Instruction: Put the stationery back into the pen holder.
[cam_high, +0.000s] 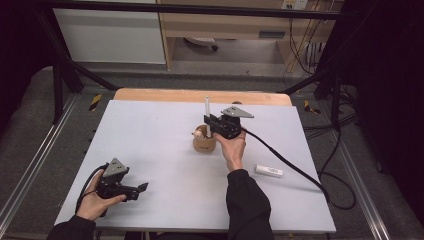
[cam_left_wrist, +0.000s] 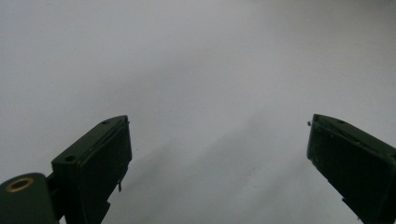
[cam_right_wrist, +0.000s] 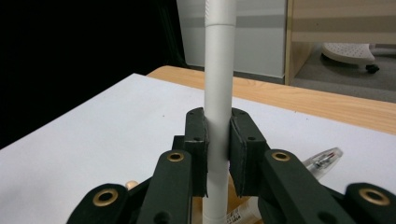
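Observation:
My right gripper (cam_high: 209, 121) (cam_right_wrist: 218, 154) is shut on a white pen (cam_right_wrist: 218, 84), held upright with its pads pressed on the barrel. In the high view the white pen (cam_high: 207, 107) stands over a small wooden cup (cam_high: 204, 144) near the table's middle, which holds other pens. A clear-capped pen (cam_right_wrist: 322, 161) pokes out below the jaws in the right gripper view. My left gripper (cam_high: 141, 188) (cam_left_wrist: 217, 154) rests low at the table's near left, its jaws wide open with only bare white tabletop between them.
A white eraser-like block (cam_high: 269, 171) lies on the white table (cam_high: 150, 135) right of the right forearm. The right gripper's black cable (cam_high: 290, 165) trails off the table's right edge. A wooden strip (cam_high: 200, 95) runs along the far edge.

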